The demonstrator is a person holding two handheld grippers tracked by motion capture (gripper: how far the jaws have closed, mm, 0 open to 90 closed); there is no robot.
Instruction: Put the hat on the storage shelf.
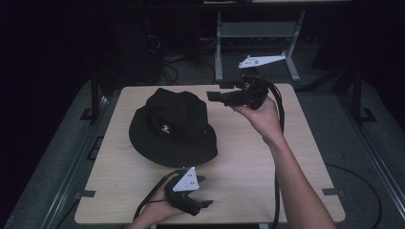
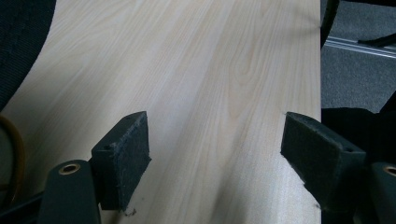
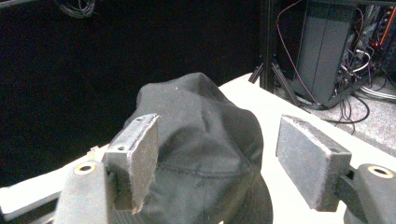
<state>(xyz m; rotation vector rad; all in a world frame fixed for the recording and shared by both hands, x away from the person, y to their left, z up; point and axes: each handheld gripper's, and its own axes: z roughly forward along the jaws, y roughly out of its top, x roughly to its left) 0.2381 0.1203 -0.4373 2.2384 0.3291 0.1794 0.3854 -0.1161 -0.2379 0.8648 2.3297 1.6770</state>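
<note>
High view first: your black fabric bucket hat [image 1: 173, 125] with the small white logo sits crown-up on the pale wood-grain table [image 1: 296, 157], left of centre, brim flat on the surface all round. That's a stable resting pose, and it leaves the crown as the only raised part to go for.

Your right gripper [image 1: 216, 96] is lifted off the table at the far side, pointing left toward the hat's crown. From the right gripper view its jaws stand wide apart, nothing between them, and the hat [image 3: 205, 158] sits straight ahead in the gap. It reads to me as a line-up on the crown from the side, with the opening held generous because soft cloth bulges.

Your left gripper [image 1: 206, 204] is low at the near edge, just in front of the brim, aimed off to the right. Left gripper view: jaws spread, empty, bare table [image 2: 224, 93] between the pads [image 2: 122, 154], a dark sliver of hat [image 2: 18, 42] at the upper left corner. I'd say it's parked there out of the way, close enough to pin the brim if the hat slides.
</note>
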